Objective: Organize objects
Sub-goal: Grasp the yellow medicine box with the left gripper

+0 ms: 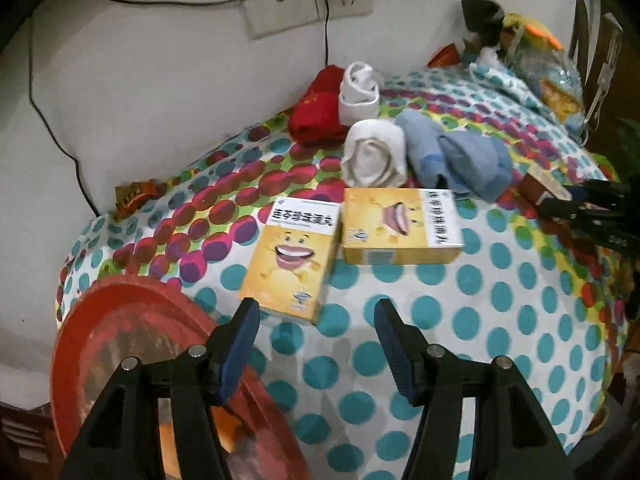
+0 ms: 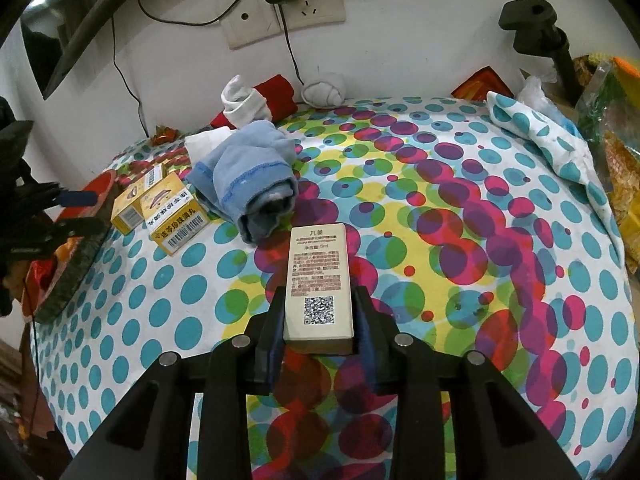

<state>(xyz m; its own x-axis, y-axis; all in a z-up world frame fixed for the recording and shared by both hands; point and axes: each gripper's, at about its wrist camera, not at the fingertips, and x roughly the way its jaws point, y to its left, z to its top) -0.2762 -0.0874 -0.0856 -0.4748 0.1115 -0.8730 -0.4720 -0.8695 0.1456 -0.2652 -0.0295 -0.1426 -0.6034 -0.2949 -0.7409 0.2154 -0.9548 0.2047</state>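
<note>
Left hand-held gripper (image 1: 316, 316): jaws wide, empty, near a yellow box (image 1: 290, 258); light, stiff card, take its long sides
Right hand-held gripper (image 2: 319, 320): narrow, gripping the beige box (image 2: 319, 280)

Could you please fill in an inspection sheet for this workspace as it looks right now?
Surface: dotted cloth, rumpled at far right.
Job's things: two yellow boxes side by side; beige box; rolled socks, white, blue, red.
Clutter: red tray; snack bags.
Grippers: left gripper open, empty; right gripper shut on beige box.
Cables: black cable from wall socket.
Surroundings: white wall, black stand.
</note>
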